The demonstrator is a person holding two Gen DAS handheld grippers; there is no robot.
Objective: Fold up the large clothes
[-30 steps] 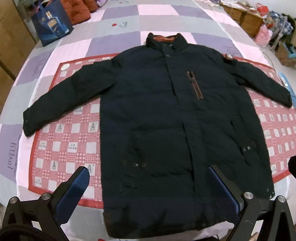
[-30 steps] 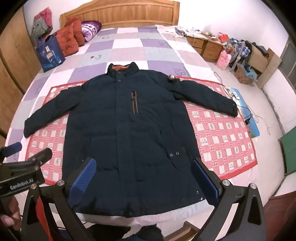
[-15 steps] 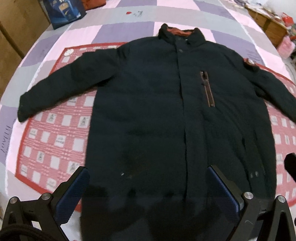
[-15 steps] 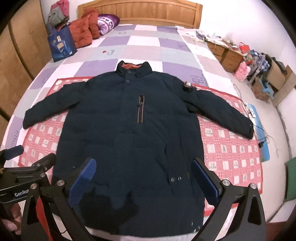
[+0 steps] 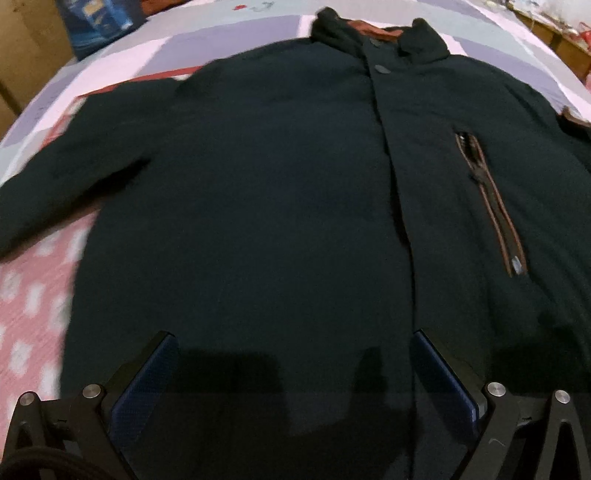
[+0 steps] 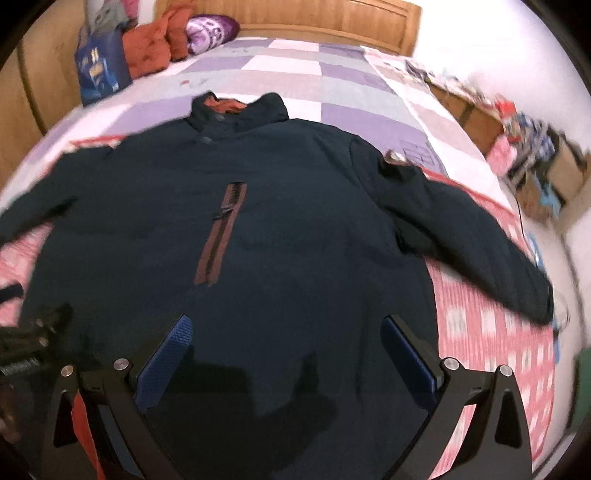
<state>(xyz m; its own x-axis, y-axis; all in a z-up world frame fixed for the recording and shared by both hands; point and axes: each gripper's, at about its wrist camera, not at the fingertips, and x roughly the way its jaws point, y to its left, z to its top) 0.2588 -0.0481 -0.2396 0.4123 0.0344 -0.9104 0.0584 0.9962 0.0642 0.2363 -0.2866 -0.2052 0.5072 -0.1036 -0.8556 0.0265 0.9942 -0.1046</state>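
Note:
A dark navy padded coat [image 5: 266, 192] lies flat and face up on the bed, collar [image 5: 380, 33] away from me and both sleeves spread out. It has a brown-trimmed chest zip [image 5: 495, 206]. In the right wrist view the same coat [image 6: 295, 221] fills the middle, its right sleeve [image 6: 480, 243] reaching over a red checked mat. My left gripper [image 5: 293, 354] hovers open over the coat's lower body, blue pads wide apart with nothing between them. My right gripper [image 6: 286, 343] is open too, above the coat's lower front. The left gripper [image 6: 22, 347] shows at that view's left edge.
The coat rests on a red and white checked mat [image 6: 491, 332] over a purple and grey checked bedspread [image 6: 280, 77]. A blue bag [image 6: 99, 70], orange cushions [image 6: 151, 48] and a wooden headboard [image 6: 295, 14] stand at the far end. Cluttered wooden drawers [image 6: 517, 133] line the right wall.
Both grippers have moved forward and lower over the coat, which now looms much larger in both views. Both stay open; the coat has not shifted.

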